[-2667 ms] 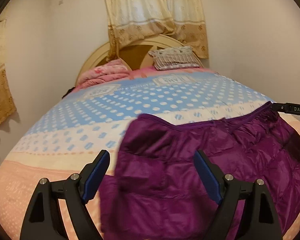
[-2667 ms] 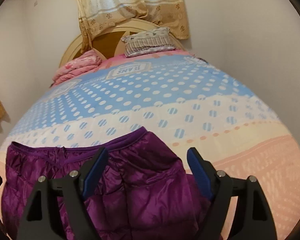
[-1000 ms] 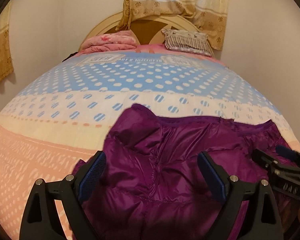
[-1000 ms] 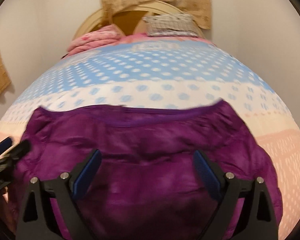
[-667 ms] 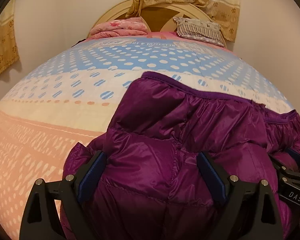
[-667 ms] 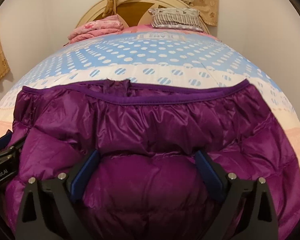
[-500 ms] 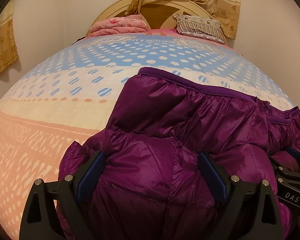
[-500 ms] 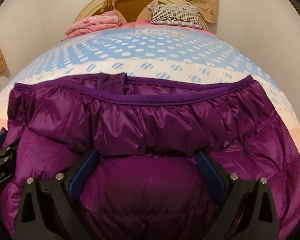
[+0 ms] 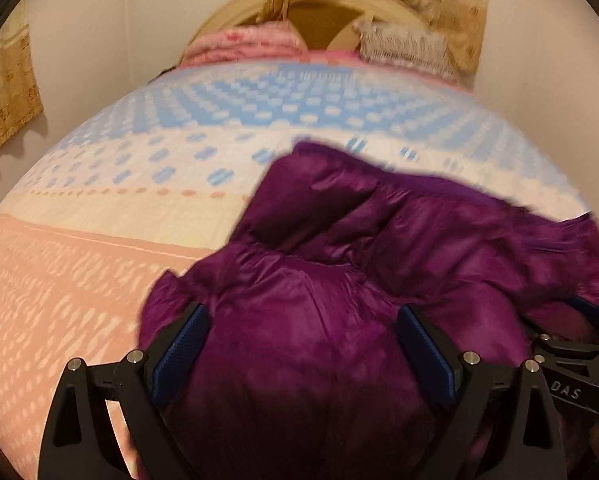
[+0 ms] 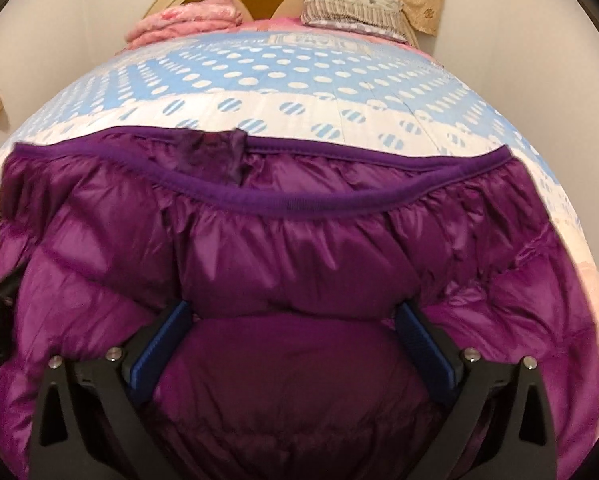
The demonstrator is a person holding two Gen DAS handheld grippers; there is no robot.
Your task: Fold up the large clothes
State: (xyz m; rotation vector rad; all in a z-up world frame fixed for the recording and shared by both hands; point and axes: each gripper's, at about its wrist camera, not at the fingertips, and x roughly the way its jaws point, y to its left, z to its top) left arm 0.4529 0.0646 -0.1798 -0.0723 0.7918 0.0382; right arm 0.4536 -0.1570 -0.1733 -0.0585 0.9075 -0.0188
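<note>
Between the spread fingers of the right gripper (image 10: 295,344) a puffed panel of the purple quilted jacket (image 10: 299,248) is seen, with the ribbed hem band (image 10: 323,200) lying just ahead and the spotted bedcover (image 10: 299,76) beyond it. Its jaws stand at full width; the pads flank the fabric, and no pinch is evident. The left gripper (image 9: 303,352) is likewise held wide, straddling a bulge of the same jacket (image 9: 379,240), which extends ahead and to that gripper's right on the bed (image 9: 79,272). Nothing is judged to be gripped by either tool.

The step in hand is assessed as taking hold of the near portion for a fold. It would be done well if both grippers were lowered evenly until a single clean layer edge (not a bunched puff) is seated deep between the pads, then closed together. Slippery, air-filled fabric is expected to squirm out of a shallow bite. A pink folded blanket (image 10: 183,20) and a fringed pillow (image 10: 351,8) lie far ahead at the headboard, well clear.
</note>
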